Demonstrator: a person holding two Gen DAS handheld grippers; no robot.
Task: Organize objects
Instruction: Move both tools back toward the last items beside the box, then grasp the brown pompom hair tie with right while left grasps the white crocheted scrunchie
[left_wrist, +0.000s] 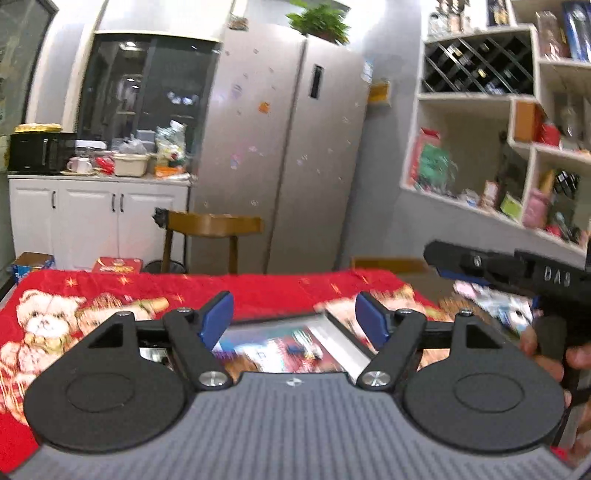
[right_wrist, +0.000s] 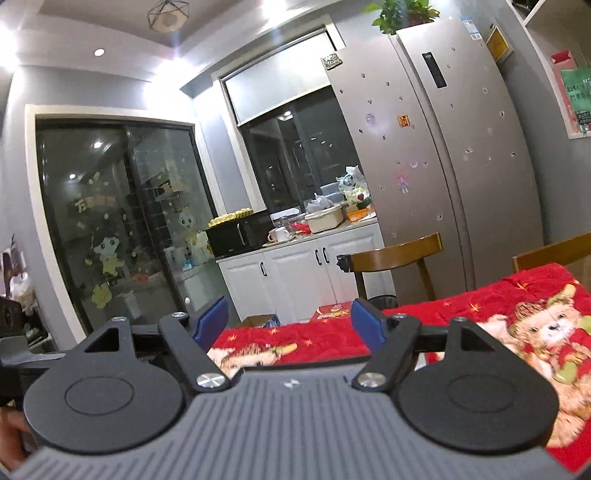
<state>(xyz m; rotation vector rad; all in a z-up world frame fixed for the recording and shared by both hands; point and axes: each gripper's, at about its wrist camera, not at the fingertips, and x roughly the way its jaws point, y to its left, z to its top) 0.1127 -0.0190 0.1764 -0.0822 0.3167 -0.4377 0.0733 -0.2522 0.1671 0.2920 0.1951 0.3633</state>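
My left gripper is open above a table covered by a red cloth printed with teddy bears. Nothing sits between its blue pads. Below and just beyond them lies a flat colourful book or box with a pale border, blurred. The right gripper shows in the left wrist view at the right as a black body held by a hand, over a blurred pile of small items. In the right wrist view my right gripper stands open and empty above the red cloth's edge.
Two wooden chairs stand at the table's far side before a silver fridge. White cabinets with a cluttered counter lie to the left. Wall shelves full of boxes and bottles hang at the right. Boxes sit on the floor.
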